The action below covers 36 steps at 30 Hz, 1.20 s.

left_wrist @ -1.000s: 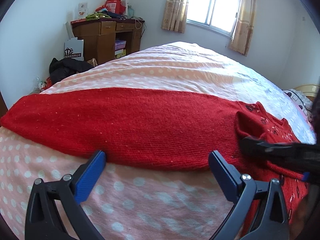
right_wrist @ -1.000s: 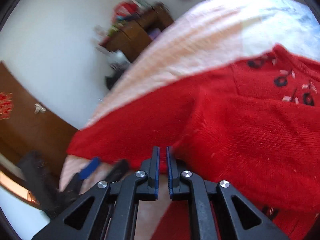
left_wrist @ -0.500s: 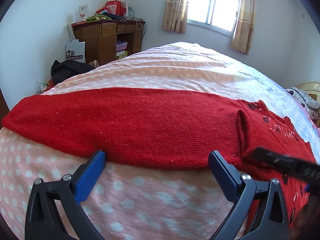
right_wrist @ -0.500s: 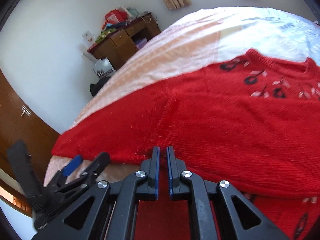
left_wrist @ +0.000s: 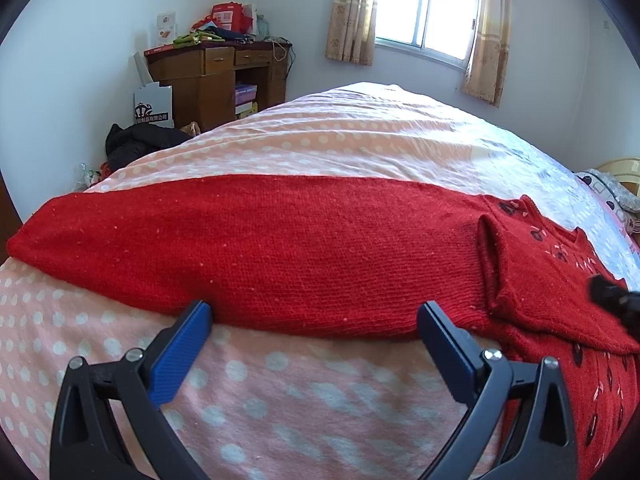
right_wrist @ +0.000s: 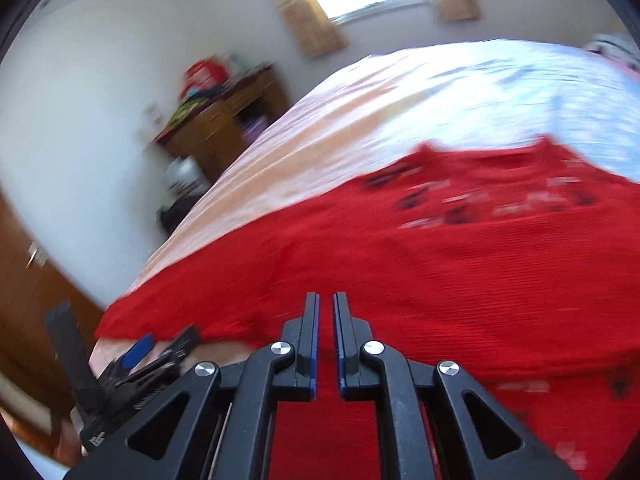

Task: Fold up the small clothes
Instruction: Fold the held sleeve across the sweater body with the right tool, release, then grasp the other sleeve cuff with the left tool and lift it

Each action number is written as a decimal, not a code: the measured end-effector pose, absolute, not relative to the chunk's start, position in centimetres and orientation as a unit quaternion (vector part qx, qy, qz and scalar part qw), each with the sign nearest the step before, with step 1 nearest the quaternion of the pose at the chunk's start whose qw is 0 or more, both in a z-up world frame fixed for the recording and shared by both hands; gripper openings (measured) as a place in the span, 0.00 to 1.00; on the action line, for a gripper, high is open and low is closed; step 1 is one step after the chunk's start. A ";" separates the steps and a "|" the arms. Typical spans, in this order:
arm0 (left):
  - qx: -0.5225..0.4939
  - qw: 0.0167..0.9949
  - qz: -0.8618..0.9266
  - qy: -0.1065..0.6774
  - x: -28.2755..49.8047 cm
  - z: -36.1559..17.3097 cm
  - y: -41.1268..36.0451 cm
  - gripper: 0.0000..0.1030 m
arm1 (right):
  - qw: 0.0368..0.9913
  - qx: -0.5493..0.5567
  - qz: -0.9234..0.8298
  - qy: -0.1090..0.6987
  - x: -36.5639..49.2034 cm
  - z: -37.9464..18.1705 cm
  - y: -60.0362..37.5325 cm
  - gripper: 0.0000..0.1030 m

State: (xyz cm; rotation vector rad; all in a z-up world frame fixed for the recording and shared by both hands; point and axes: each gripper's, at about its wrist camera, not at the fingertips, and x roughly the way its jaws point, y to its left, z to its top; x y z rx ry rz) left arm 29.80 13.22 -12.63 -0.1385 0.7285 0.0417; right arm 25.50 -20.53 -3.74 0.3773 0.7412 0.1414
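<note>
A red knit sweater (left_wrist: 304, 252) lies on the pink polka-dot bed cover (left_wrist: 280, 392), one sleeve folded across it with its cuff (left_wrist: 490, 264) standing up at the right. My left gripper (left_wrist: 314, 320) is open, its fingertips at the sweater's near edge. The sweater also fills the blurred right wrist view (right_wrist: 440, 272). My right gripper (right_wrist: 326, 304) is shut with a narrow gap, just above the red knit; nothing shows between the pads. It appears in the left wrist view as a dark shape (left_wrist: 612, 296) at the far right. The left gripper (right_wrist: 136, 354) shows at lower left.
A wooden desk (left_wrist: 216, 76) with clutter stands against the far wall beside a white paper bag (left_wrist: 154, 106) and a black garment (left_wrist: 136, 142) on the floor. A curtained window (left_wrist: 424, 8) is behind the bed. A wooden door (right_wrist: 28, 292) is at left.
My right gripper has swung rightward and out of most of the left wrist view. The sleeve it carried now lies across the sweater. The left gripper has stayed put.
</note>
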 end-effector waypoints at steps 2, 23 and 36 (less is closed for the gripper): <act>-0.065 0.932 0.022 0.356 29.8 -12.7 13.1 1.00 | 0.917 0.194 0.032 0.347 24.2 -3.5 -23.6 0.06; -0.043 0.929 0.038 0.365 30.0 -12.8 12.5 1.00 | 0.893 0.265 -0.124 0.342 14.4 -8.2 -41.9 0.00; -0.050 0.926 0.052 0.371 29.9 -12.6 12.6 1.00 | 0.921 0.184 -0.126 0.319 13.3 -3.8 -36.6 0.12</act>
